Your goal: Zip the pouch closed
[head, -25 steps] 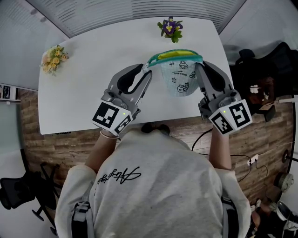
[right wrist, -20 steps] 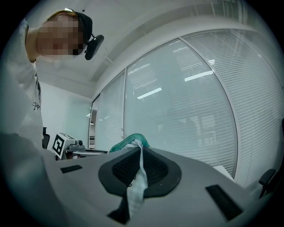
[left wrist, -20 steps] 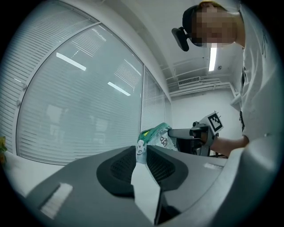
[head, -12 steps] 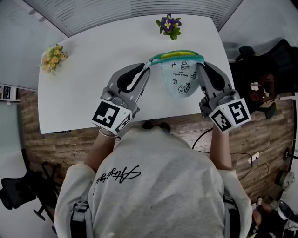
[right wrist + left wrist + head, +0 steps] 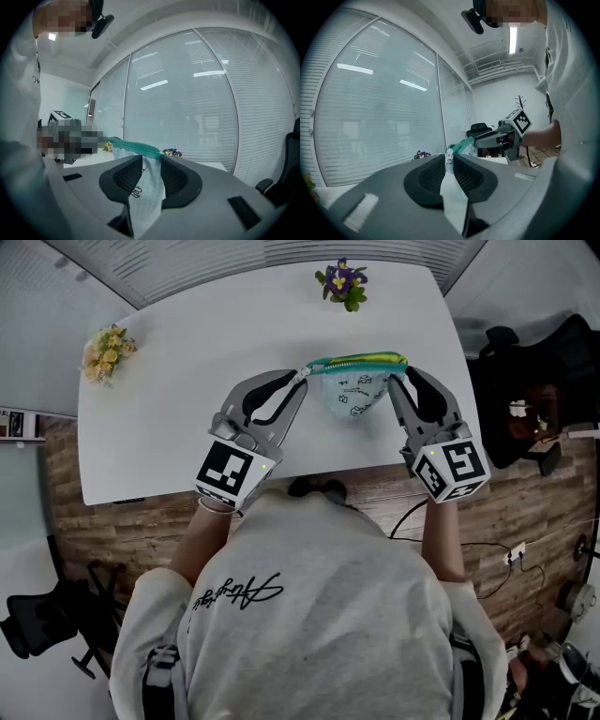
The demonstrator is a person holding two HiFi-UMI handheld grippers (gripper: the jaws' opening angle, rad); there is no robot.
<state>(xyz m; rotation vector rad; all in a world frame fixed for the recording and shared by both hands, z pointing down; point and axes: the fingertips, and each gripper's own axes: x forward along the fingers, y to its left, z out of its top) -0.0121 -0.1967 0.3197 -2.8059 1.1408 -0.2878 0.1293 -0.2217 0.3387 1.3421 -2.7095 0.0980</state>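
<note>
A pale printed pouch [image 5: 361, 395] with a teal and yellow zipper band [image 5: 356, 362] hangs stretched between my two grippers just above the white table [image 5: 187, 381]. My left gripper [image 5: 302, 379] has just been closing. It is now shut on the silver zipper pull [image 5: 449, 156] at the pouch's left end. My right gripper [image 5: 401, 376] has just been opening. The pouch's right end [image 5: 147, 187] still lies between its pads [image 5: 174, 177], which stand slightly apart. In the left gripper view the right gripper [image 5: 506, 133] shows beyond the teal band [image 5: 461, 145].
A purple flower pot [image 5: 343, 282] stands at the table's far edge and a yellow bouquet [image 5: 105, 345] at its far left. A black chair [image 5: 525, 381] is to the right of the table. Cables lie on the wooden floor [image 5: 497, 563].
Both grippers have sunk toward the table with the pouch, which now hangs lower and looks flatter. The right gripper's jaws have spread a little.
</note>
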